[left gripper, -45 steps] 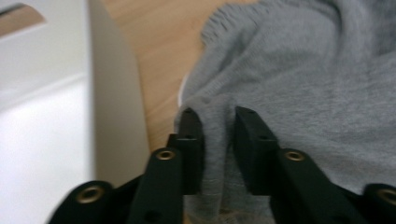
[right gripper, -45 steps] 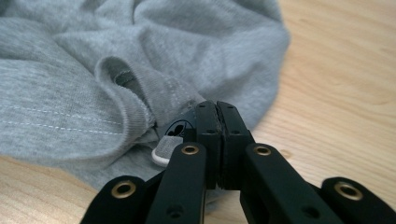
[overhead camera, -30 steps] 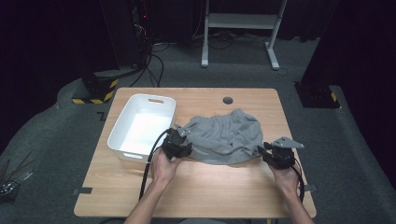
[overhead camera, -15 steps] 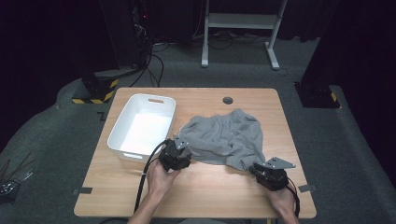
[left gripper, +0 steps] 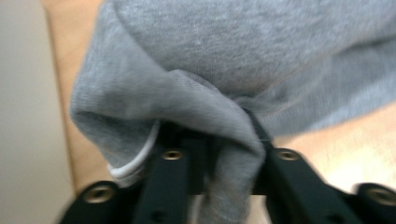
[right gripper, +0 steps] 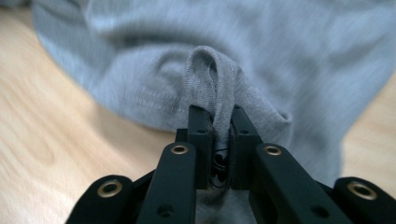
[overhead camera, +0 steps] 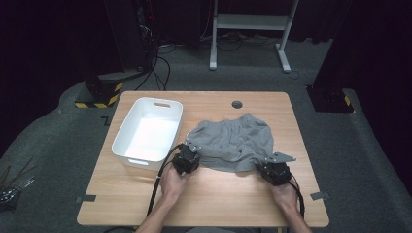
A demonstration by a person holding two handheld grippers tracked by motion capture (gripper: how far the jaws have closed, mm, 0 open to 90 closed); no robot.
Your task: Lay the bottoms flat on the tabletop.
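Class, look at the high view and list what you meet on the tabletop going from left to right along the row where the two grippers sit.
White bin → left gripper → grey garment → right gripper.

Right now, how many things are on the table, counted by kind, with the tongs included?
Grey garment: 1
White bin: 1
Tongs, left tongs and right tongs, both shut on the garment: 2
Total: 4
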